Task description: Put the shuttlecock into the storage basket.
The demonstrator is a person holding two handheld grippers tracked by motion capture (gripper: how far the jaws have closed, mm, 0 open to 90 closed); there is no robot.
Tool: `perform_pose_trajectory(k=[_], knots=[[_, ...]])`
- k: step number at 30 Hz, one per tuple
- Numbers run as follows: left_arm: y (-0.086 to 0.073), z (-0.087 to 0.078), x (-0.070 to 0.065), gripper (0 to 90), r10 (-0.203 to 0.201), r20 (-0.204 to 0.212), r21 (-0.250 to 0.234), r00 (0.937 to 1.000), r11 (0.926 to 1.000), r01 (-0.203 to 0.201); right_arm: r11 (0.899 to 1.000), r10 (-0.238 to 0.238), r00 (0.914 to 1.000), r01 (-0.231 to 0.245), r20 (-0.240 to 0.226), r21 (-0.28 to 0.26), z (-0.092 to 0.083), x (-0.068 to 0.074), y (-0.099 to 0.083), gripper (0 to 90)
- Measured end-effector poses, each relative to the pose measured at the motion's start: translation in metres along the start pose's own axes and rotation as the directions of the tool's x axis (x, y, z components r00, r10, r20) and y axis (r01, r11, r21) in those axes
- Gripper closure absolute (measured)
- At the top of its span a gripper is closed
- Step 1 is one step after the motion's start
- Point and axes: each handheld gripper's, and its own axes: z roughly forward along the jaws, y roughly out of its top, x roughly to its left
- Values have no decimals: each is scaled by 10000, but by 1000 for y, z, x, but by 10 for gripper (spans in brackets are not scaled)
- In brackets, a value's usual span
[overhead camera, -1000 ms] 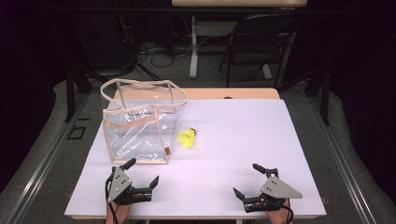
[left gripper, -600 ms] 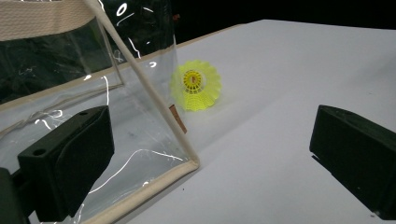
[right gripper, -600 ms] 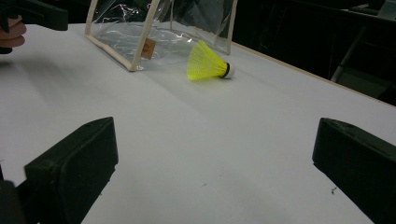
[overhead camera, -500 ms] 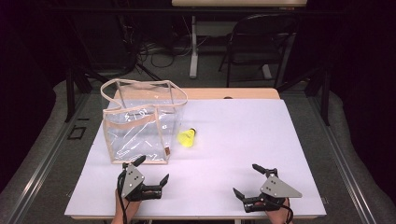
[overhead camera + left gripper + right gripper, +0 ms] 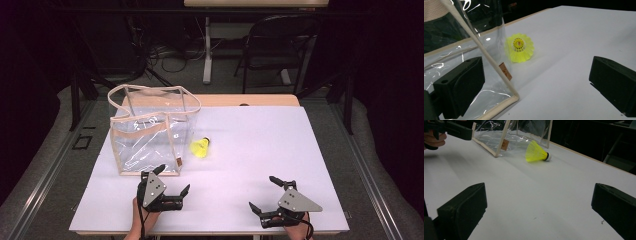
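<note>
Shuttlecock: lain on its side on the white table, just beside the clear bag's right front corner; seen at about 1 o'clock from the left gripper and at about 11 o'clock from the right gripper, well apart from both; untouched

Shuttlecock's look: bright yellow mesh skirt, flared; a white cap with a dark band at the narrow end; in the left gripper view the open skirt is turned toward the camera; in the right gripper view the cap is pointed to 3 o'clock

Left gripper: jaws held wide apart, nothing between them; placed at the bag's front edge, near its lower right corner

Right gripper: jaws spread wide, nothing held; kept low near the table's front edge, at 5 o'clock from the shuttlecock

Clear bag: transparent plastic with beige trim and handles, stood upright at 9 o'clock from the shuttlecock; a small brown tag is seen at its front corner

In the way: the bag's trimmed corner edge is crossed before the left gripper's line to the shuttlecock; bare table lies before the right gripper
</note>
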Motion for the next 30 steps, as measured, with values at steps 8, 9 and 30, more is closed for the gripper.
perform_pose_trajectory(k=[8, 9, 30], knots=[[6, 12, -6, 9, 141, 23, 182, 9999, 9997, -141, 10000, 10, 10000, -10, -19, 19, 0, 0, 0, 0], [6, 13, -6, 11, 135, 15, 232, 9999, 9996, -136, 10000, -9, 10000, 9, -6, 6, 0, 0, 0, 0], [19, 44, -13, 4, 74, 108, 641, 9999, 9979, -81, 10000, 30, 10000, -29, -44, 72, 1, 0, -1, 0]])
